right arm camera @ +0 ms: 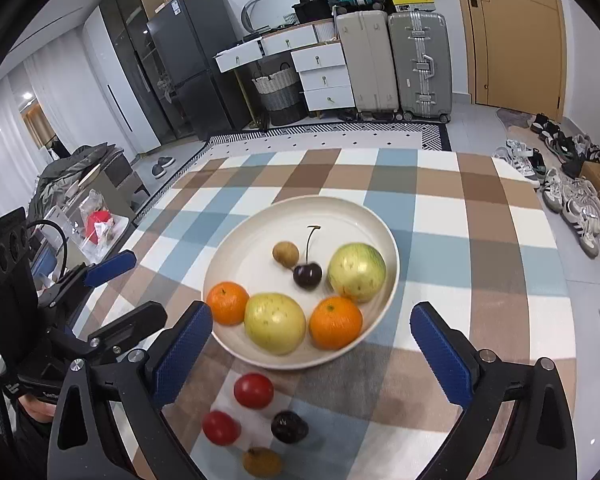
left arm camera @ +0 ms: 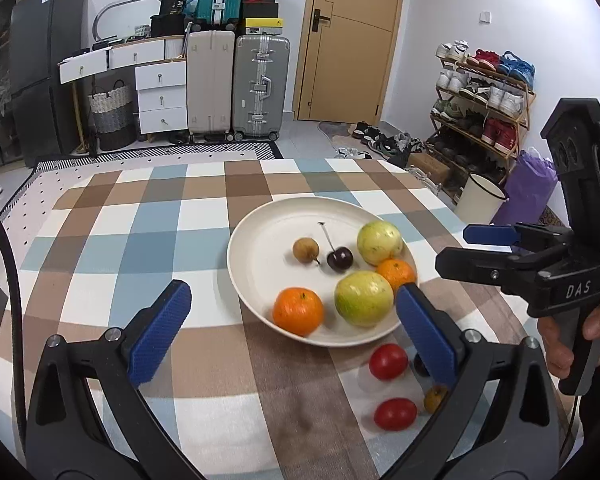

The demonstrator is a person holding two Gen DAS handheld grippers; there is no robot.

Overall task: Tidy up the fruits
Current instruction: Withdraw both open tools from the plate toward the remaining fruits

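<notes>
Below my right gripper (right arm camera: pixel 312 344), jaws wide and empty, two tomatoes (right arm camera: pixel 253 390), a dark plum (right arm camera: pixel 289 426) and a brown fruit (right arm camera: pixel 261 461) lie loose, just short of the plate (right arm camera: pixel 240 232). I judge that hand nearer them. My left gripper (left arm camera: pixel 292 320), equally wide and empty, half hides the plum.

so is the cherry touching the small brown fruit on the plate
Apart. The right wrist view shows a strip of bare plate between the cherry and the small brown fruit.
</notes>
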